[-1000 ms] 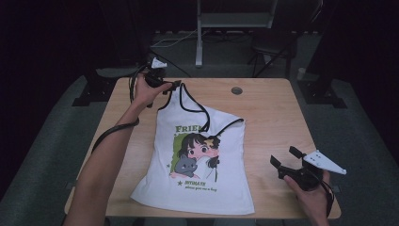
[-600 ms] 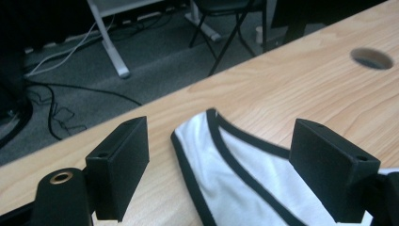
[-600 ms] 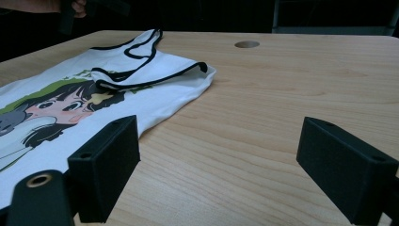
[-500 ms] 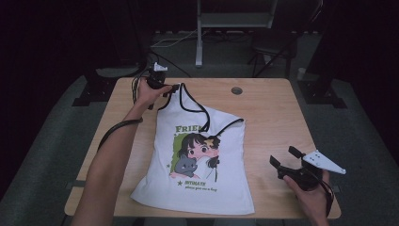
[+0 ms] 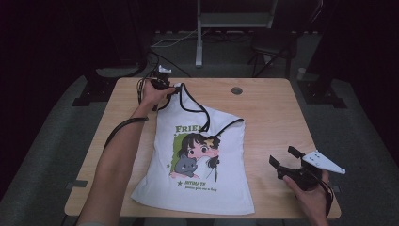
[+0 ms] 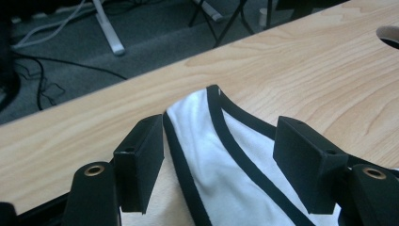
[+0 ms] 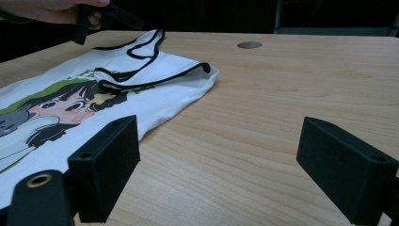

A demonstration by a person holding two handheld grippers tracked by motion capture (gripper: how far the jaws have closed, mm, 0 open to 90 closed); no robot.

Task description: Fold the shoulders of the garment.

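White top's strap [image 6: 221, 141], left hand-held gripper [image 6: 221, 165] closing

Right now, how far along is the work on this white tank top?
Done: the tank top lies print-up on the table. In hand: the left claw has just been closing around a black-edged strap, pads not yet pressing. Left: the other strap lies folded over, and the right claw waits open above bare wood.

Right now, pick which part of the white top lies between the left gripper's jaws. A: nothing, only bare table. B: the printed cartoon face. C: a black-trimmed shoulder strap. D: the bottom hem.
C: in the left gripper view the black-edged strap of the white top lies between the left gripper's open jaws, apart from both pads, at the far end from the hem.
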